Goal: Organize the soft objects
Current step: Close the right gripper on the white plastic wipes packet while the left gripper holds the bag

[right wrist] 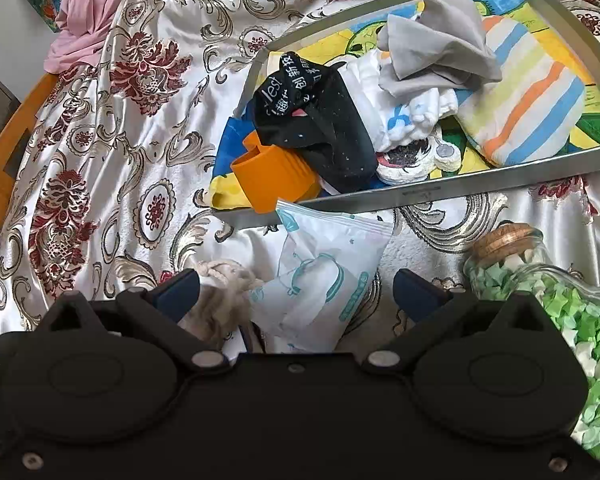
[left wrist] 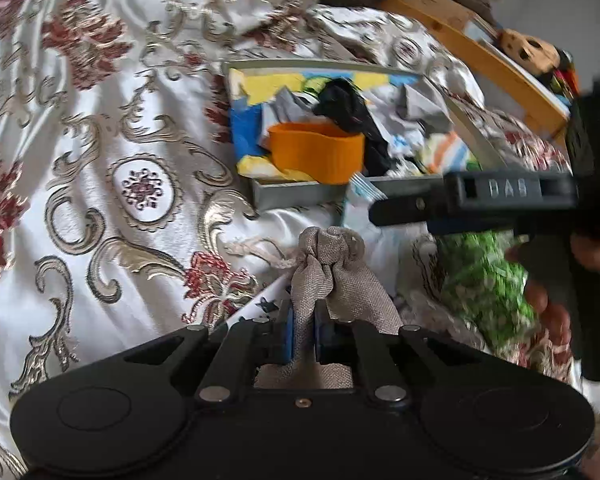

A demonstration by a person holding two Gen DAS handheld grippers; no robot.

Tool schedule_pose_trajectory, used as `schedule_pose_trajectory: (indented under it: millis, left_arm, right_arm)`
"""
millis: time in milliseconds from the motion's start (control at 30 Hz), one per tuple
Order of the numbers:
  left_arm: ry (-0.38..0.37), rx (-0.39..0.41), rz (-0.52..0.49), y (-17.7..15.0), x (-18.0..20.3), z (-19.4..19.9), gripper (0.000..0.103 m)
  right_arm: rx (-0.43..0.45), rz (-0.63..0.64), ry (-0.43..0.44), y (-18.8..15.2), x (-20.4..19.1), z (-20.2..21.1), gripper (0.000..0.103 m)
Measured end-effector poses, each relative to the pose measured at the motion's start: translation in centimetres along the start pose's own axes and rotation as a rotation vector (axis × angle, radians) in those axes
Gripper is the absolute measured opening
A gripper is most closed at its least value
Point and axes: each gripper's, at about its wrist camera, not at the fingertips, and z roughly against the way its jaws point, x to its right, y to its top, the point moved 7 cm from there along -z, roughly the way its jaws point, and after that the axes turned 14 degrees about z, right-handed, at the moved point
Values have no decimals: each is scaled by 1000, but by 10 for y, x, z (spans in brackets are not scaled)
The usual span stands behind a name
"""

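My left gripper (left wrist: 304,332) is shut on a beige burlap drawstring pouch (left wrist: 336,280), with the blue pads pinching its side just below the tied neck. The pouch's cord trails left over the bedspread. My right gripper (right wrist: 297,294) stands open over a white plastic zip bag (right wrist: 320,276) printed in teal; its pads do not touch the bag. The same pouch (right wrist: 219,304) lies by its left finger. Beyond both stands a grey tray (right wrist: 420,194) holding a black cloth (right wrist: 320,124), grey cloth (right wrist: 440,40), striped cloth (right wrist: 532,96), white cloth (right wrist: 400,116) and an orange cup (right wrist: 275,178).
A corked glass jar (right wrist: 540,284) of green paper stars lies right of my right gripper. The white, gold and red bedspread (left wrist: 119,140) covers everything. A pink cloth (right wrist: 87,12) lies far left, and a wooden bed frame (left wrist: 480,52) runs behind the tray.
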Motion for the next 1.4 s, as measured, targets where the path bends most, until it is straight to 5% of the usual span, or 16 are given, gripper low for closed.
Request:
schedule_pose_trajectory:
  millis: [133, 400, 700, 900, 1067, 1167, 1400]
  left_arm:
    - [10, 37, 76, 10, -12, 4, 8]
    - [28, 143, 205, 27, -34, 15, 8]
    - [9, 213, 253, 34, -41, 20, 8]
    - [1, 262, 271, 38, -42, 22, 8]
    - [-16, 286, 283, 40, -39, 22, 8]
    - [-12, 296, 263, 41, -35, 22, 8]
    - [-19, 297, 256, 42, -34, 22, 8]
  right_arm:
    - [1, 24, -16, -3, -4, -2, 101]
    - [-35, 65, -11, -8, -13, -9, 84]
    - [-61, 77, -15, -14, -19, -23, 75]
    - [-43, 48, -31, -17, -14, -30, 60]
    - [-28, 38, -30, -21, -10, -34, 28]
    - [-18, 26, -25, -23, -7, -35, 18]
    - [-1, 30, -14, -29, -8, -33, 5]
